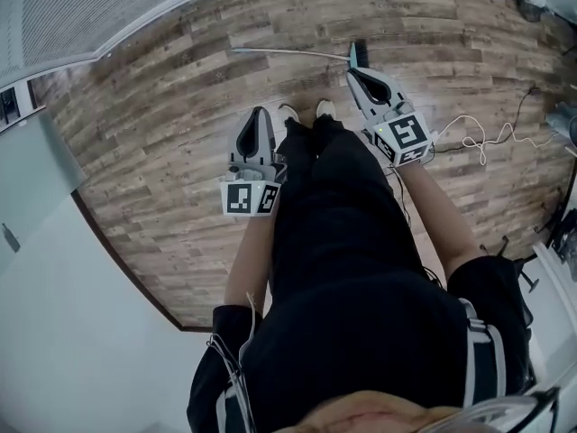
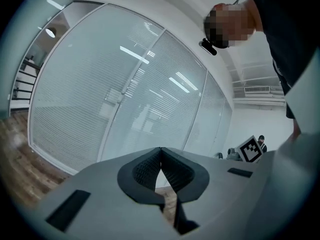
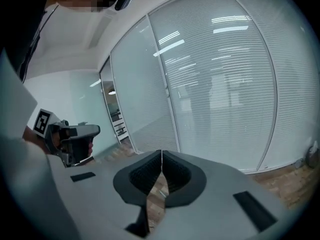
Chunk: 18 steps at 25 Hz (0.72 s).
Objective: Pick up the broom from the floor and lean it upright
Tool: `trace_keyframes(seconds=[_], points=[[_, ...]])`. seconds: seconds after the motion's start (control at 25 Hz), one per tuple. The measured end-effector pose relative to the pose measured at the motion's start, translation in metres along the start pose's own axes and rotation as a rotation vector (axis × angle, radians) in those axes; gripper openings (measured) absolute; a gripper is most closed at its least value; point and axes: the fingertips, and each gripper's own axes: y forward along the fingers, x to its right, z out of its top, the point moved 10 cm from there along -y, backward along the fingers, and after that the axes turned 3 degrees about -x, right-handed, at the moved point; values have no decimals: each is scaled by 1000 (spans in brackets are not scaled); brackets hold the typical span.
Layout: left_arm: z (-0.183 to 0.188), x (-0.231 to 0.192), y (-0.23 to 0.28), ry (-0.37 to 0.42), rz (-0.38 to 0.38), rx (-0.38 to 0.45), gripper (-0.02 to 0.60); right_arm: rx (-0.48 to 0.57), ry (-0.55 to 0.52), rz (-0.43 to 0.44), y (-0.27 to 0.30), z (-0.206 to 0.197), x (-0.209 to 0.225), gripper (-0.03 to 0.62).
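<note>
1. Floor (image 1: 180, 152): smooth wood planks. In our judgement a broom stood on end here could skate out at the foot and fall.
2. Glass wall (image 1: 81, 7): well left of the shoes (image 1: 325, 108) and beyond them. We judge it a slick support, so a leaned handle could slide sideways along it.
3. Broom (image 1: 288, 53): lies flat on the floor just beyond the shoes, with its thin handle running left and its dark head to the right. We expect a thin handle to roll or twist in a pinch taken far from its balance point.
4. Right gripper (image 1: 356, 73): just right of the shoes and reaching slightly beyond them. Its jaws are closed tip to tip, with nothing between them and nothing touched. We note that they must part before any grasp, or they would only nudge the broom away.
5. Left gripper (image 1: 257, 111): just left of the shoes, on their near side. Its jaws are likewise pressed together, empty and touching nothing.
</note>
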Motion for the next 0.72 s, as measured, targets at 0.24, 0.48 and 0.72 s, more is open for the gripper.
trace_keyframes(seconds=[0.24,0.48,0.72], points=[[-22,-42,22,-16,23,-1,20,-163,-148,9,83,-28,15,20],[-68,-87,45,-38,7,53,20,-277,-358,72,165,-84,28,21],[-141,-146,74,-39,101,35,20,-418,-360,186,259,-194,35,21]])
